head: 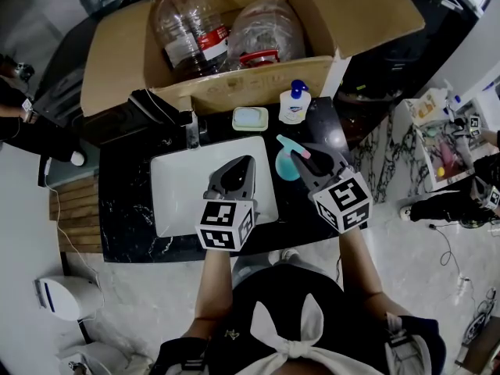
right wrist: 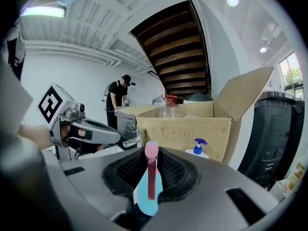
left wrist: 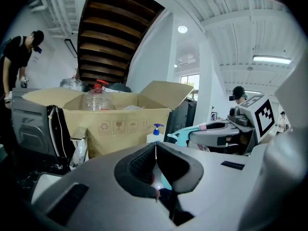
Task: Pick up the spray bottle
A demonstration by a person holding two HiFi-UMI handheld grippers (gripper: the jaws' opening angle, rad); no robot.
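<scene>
Right gripper [head: 305, 160] partly hides the spray bottle [head: 284, 168]

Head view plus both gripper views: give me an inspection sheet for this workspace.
Surface: black counter with white sink, faucet behind it.
Job's things: teal spray bottle, its head clamped by the right gripper.
Clutter: pump bottle, soap dish, cardboard box holding plastic bottles.
Grippers: right gripper shut on the spray bottle; left gripper shut, empty, above the sink.
Cables: white cable on the floor at left.
Surroundings: marble floor, staircase, a person past the box.
</scene>
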